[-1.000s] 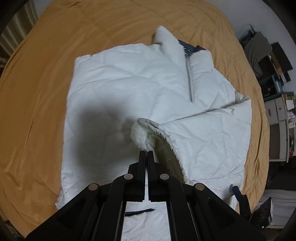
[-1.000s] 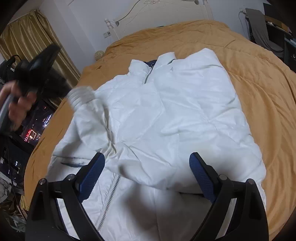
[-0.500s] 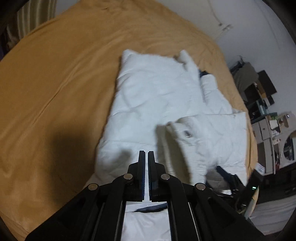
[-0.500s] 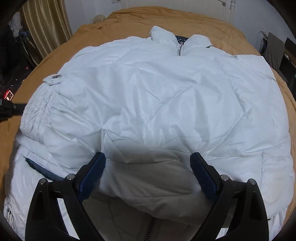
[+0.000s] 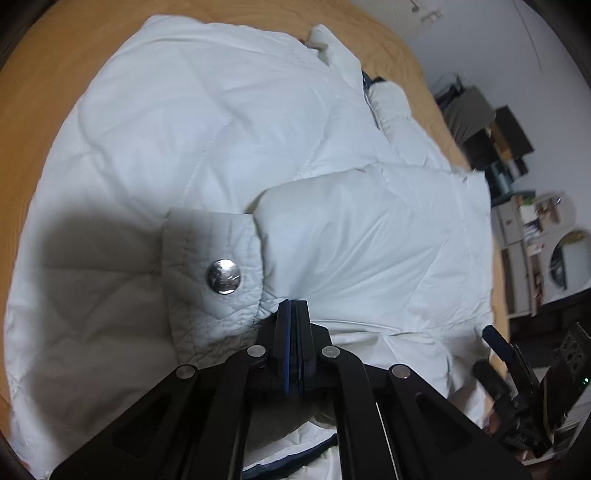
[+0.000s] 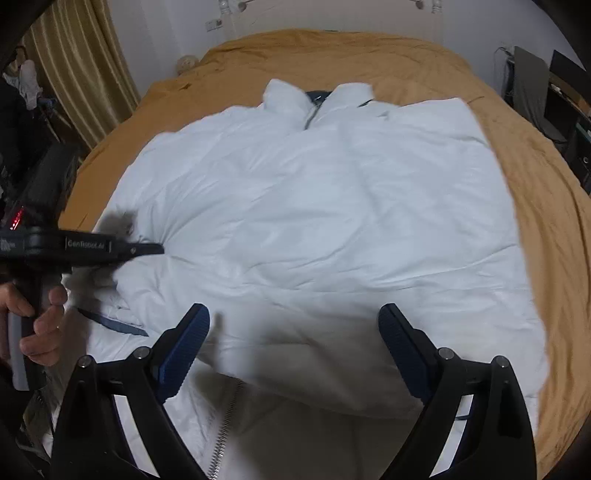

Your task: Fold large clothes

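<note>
A white padded jacket (image 5: 207,133) lies front up on the bed, collar at the far end; it also fills the right wrist view (image 6: 314,206). One sleeve (image 5: 369,236) is folded across the body, its cuff with a silver snap button (image 5: 223,276) lying on the front. My left gripper (image 5: 292,314) is shut on the sleeve fabric just behind the cuff; in the right wrist view it (image 6: 155,249) reaches in from the left, a hand on its handle. My right gripper (image 6: 293,332) is open and empty, hovering above the jacket's lower part near the zipper (image 6: 225,428).
An orange-brown bedspread (image 6: 528,177) covers the bed around the jacket. Gold curtains (image 6: 77,74) hang at the left. Shelves and clutter (image 5: 532,236) stand beside the bed. The headboard and wall (image 6: 332,14) are at the far end.
My left gripper has carried the sleeve over the jacket and lowered it, so the cuff now lies flat on the front. My right gripper has pulled back a little, still open.
</note>
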A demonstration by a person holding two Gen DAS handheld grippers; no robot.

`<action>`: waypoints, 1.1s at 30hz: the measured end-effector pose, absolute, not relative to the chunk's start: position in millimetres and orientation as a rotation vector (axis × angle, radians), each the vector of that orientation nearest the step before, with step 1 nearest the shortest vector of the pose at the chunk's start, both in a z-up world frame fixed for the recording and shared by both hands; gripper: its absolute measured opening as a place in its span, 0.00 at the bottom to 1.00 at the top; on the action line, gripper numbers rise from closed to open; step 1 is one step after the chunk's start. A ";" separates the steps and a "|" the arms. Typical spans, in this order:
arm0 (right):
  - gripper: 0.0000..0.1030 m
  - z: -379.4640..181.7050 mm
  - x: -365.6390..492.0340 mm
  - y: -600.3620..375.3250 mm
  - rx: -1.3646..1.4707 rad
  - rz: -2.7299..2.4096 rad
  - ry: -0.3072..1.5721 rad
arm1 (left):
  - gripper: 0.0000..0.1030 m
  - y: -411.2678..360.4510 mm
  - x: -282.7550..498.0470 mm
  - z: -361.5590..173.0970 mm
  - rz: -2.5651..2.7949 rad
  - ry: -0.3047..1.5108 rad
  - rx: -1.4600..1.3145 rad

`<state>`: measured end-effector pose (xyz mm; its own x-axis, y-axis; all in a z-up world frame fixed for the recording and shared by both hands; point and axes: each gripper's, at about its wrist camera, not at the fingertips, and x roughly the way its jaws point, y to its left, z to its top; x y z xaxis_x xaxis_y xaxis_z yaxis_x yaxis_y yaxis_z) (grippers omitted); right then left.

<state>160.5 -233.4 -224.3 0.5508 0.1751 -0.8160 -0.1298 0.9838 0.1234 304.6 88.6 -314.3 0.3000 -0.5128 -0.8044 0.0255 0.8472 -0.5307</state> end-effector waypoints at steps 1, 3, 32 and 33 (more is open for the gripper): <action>0.91 -218.7 159.5 -243.0 0.049 0.163 0.952 | 0.01 89.2 303.5 -315.4 -0.374 1.220 -0.468; 0.91 -218.2 162.0 -260.7 0.027 0.125 0.957 | 0.01 86.1 300.3 -313.5 -0.362 1.200 -0.419; 0.71 -238.6 379.6 -355.0 0.248 -0.232 1.086 | 0.01 60.8 276.4 -305.4 -0.293 1.089 -0.176; 0.71 -226.0 363.3 -348.3 0.231 -0.178 1.052 | 0.01 60.5 276.7 -305.7 -0.291 1.087 -0.177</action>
